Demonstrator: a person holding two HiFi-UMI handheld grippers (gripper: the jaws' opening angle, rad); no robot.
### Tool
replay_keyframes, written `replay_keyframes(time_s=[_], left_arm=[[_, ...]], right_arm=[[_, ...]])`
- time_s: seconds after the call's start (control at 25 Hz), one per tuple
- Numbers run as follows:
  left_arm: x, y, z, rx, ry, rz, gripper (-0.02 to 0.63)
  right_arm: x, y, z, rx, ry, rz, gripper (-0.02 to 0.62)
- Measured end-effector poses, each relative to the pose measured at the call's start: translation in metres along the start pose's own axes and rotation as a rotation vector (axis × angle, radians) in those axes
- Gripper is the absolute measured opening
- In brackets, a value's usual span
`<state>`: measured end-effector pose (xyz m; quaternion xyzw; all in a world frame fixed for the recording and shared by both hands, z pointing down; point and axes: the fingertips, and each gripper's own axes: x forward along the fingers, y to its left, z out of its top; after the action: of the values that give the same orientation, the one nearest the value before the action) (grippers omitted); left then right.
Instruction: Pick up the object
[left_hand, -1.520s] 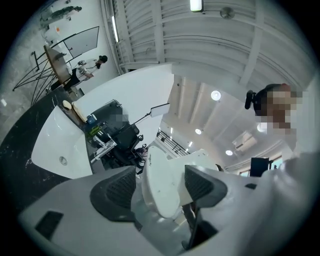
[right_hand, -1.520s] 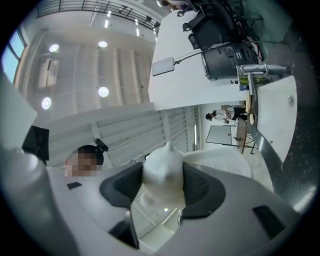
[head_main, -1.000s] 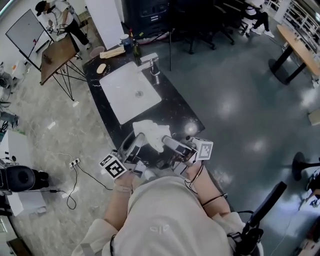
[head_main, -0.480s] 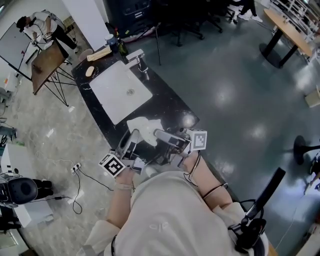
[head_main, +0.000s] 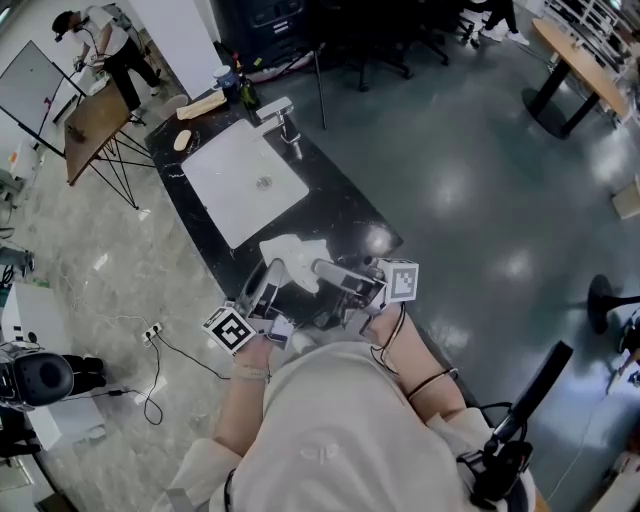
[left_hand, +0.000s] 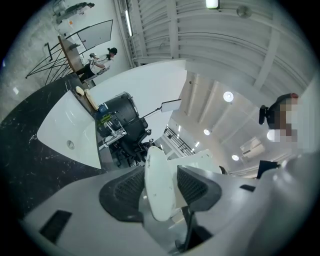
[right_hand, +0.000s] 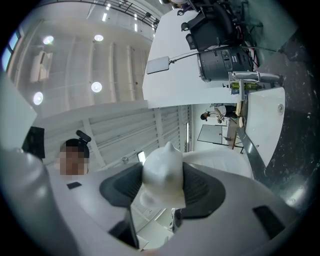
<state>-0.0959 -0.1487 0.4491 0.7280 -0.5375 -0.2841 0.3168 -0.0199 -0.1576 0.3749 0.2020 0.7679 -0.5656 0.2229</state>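
The object is a white, lumpy, glossy thing held just over the near end of the black counter. In the head view my left gripper grips it from the left and my right gripper from the right. The left gripper view shows a flat white rounded edge of the object pinched between the dark pads of the left gripper. A bulging white part with a small point sits pressed between the pads of the right gripper in the right gripper view.
A white sink basin is set in the counter, with a faucet, a bottle and a wooden board at its far end. A person stands by an easel table at far left. A power strip with cables lies on the floor.
The head camera has swung a little, so the counter sits slightly differently in frame. Both grippers keep hold of the white object in about the same place.
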Motion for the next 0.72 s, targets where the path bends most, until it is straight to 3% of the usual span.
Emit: replay_keyframes(time_s=[0.24,0.72], left_arm=[[0.0039,-0.0071,0.0045,-0.009,-0.012,-0.028,0.195],[-0.0009,-0.0003,0.0023,-0.017,-0.006,-0.001,0.195]], right_arm=[[-0.0005,0.0004,0.0013,-0.026,-0.008,-0.004,0.249],[0.0047,-0.0011,-0.0018,-0.002,-0.012,-0.001,0.249]])
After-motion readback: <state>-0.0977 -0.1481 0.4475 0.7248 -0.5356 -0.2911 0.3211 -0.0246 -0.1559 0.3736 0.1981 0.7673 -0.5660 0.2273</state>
